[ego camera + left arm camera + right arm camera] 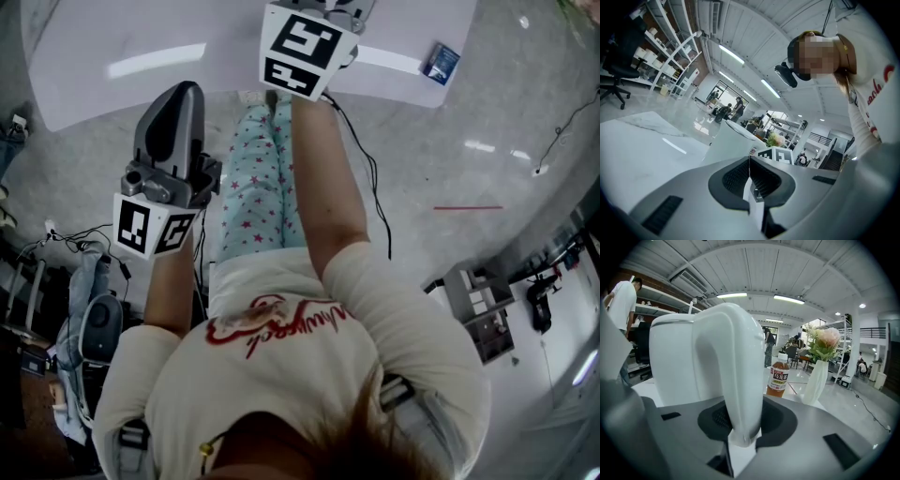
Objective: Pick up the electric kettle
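The white electric kettle (pixel 672 357) stands on the white table, filling the right gripper view, with its arched handle (pixel 736 366) toward me. My right gripper (pixel 740 427) is shut on that handle, whose lower part sits pinched between the jaws. In the head view only the right gripper's marker cube (pixel 305 47) shows and the kettle is hidden. My left gripper (pixel 186 94) hangs shut and empty at the table's near edge. In the left gripper view the kettle (pixel 729 140) rises beyond the left gripper (pixel 750 180).
A bottle of brown tea (pixel 778 376) and a white vase with a pink flower (pixel 818 380) stand behind the kettle on the right. A small blue box (pixel 440 62) lies on the table (pixel 141 56). Shelving and people stand far off.
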`<state>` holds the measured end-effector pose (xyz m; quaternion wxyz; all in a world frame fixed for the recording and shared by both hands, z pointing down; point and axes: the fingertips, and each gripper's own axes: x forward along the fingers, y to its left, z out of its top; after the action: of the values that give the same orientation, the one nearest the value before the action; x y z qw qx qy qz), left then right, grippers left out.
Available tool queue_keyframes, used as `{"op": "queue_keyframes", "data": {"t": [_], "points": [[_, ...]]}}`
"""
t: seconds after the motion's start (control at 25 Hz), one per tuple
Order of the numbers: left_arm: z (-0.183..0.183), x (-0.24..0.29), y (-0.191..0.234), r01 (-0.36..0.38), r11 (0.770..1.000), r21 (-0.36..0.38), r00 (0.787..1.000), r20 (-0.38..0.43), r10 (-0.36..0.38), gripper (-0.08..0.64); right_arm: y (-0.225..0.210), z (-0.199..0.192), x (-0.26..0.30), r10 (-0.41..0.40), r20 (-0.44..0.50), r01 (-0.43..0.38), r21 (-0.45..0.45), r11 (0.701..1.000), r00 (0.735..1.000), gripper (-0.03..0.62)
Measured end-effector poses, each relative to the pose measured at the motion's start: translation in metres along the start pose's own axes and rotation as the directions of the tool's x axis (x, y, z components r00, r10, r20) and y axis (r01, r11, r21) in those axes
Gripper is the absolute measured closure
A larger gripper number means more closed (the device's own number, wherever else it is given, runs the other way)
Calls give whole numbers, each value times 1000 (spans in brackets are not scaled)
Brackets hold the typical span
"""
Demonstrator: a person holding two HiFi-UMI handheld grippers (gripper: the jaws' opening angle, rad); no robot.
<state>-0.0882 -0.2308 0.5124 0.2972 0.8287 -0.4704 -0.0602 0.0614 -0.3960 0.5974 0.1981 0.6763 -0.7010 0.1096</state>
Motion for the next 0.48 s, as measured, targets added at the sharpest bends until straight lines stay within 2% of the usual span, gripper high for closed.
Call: {"op": "queue_keyframes", "data": {"t": [0.28, 0.48], "points": [[-2, -1, 1, 7, 1000, 16, 1000, -12, -6, 548, -9, 7, 11, 18, 56, -22, 62, 998, 998, 488], [-1, 2, 5, 2, 1000, 15, 1000, -7, -2, 548, -10, 15, 16, 31, 81, -35, 56, 998, 996, 483]]}}
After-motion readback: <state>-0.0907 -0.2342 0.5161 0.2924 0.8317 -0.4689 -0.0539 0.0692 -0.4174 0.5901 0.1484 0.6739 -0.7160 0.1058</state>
